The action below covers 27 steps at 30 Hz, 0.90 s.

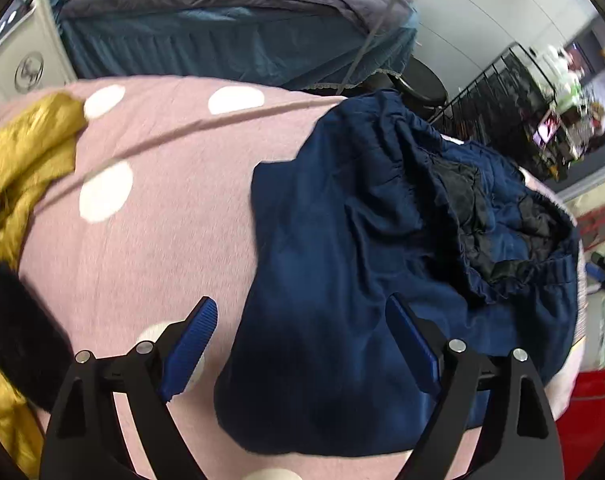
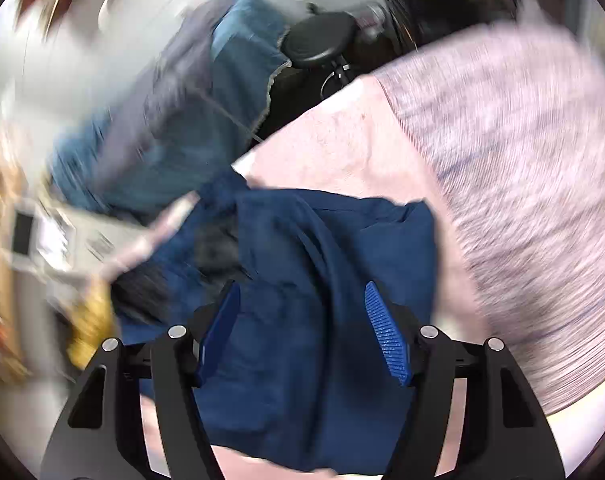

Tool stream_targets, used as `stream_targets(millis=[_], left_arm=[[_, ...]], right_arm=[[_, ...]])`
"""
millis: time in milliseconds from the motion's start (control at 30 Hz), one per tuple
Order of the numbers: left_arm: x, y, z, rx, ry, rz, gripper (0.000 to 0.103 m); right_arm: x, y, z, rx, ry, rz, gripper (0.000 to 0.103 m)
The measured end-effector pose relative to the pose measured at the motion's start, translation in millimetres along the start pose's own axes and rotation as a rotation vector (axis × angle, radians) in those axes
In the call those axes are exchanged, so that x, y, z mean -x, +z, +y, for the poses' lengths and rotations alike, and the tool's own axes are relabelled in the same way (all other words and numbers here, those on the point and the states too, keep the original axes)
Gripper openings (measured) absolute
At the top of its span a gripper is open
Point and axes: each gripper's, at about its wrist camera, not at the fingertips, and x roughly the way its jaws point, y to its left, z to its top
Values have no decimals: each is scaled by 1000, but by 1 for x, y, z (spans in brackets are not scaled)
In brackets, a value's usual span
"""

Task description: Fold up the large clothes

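The left gripper [image 1: 300, 312] hangs with its ribbed blue pads spread wide and nothing between them, over the near edge of a navy blue quilted garment with a black lining [image 1: 382, 260]. The right gripper [image 2: 302, 300] is likewise spread and empty, poised above the same garment's smooth near panel; that view is heavily smeared, so little beyond it reads clearly.

The garment lies bunched on a pink bedspread with large white dots [image 1: 162, 200], toward its right side, the elastic hem and lining turned up at the far end. A mustard-yellow padded jacket with black fur trim [image 1: 18, 184] sits at the far left, well apart.

Judged from this, folding looks roughly begun: the piece is gathered compactly, but edges are uneven and still need squaring and a final fold.
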Motion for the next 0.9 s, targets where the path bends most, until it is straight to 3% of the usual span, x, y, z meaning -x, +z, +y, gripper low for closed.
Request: stream_targets(millis=[100,200,267,333,467,533,567,600,633,667,700,733,800,900], left_arm=[[5,11,-18,-70,37,-43,84],[15,23,-42,-161,49,-99,84],[14,31,-53,-190,61,-94,84],[11,42,-62,-180,76,-97,84],[-3,60,-78,-105,67,-63,82],[-19,66,-89,-84,92,-25,77],[-27,67,-94,-92,125,-4,70],[-35,67,-99,-109,173,11,57],[-47,67,-105,-149,263,32,49],[-55,67,-107,-182,318,46,35],[-59,68,-107,-200,332,52,23],[-61,71,-104,-210,345,54,17],[-54,81,-93,-193,350,36,13],[-45,107,-68,-113,331,33,12]], right_arm=[[-3,-9,29,185,-130,-46,65],[-9,-12,52,309,-158,-71,65],[-20,-9,71,376,-177,-49,65],[-33,-5,85,391,-278,-39,65],[-51,1,98,314,-334,-23,65],[-64,1,100,274,-379,4,65],[-72,2,100,257,-417,19,65],[-79,3,100,249,-435,25,65],[-86,5,99,249,-471,31,64],[-92,5,99,265,-512,34,52],[-98,6,97,292,-556,38,31],[-101,9,94,311,-579,41,23],[-95,19,80,294,-559,28,10],[-72,46,52,220,-538,-10,1]])
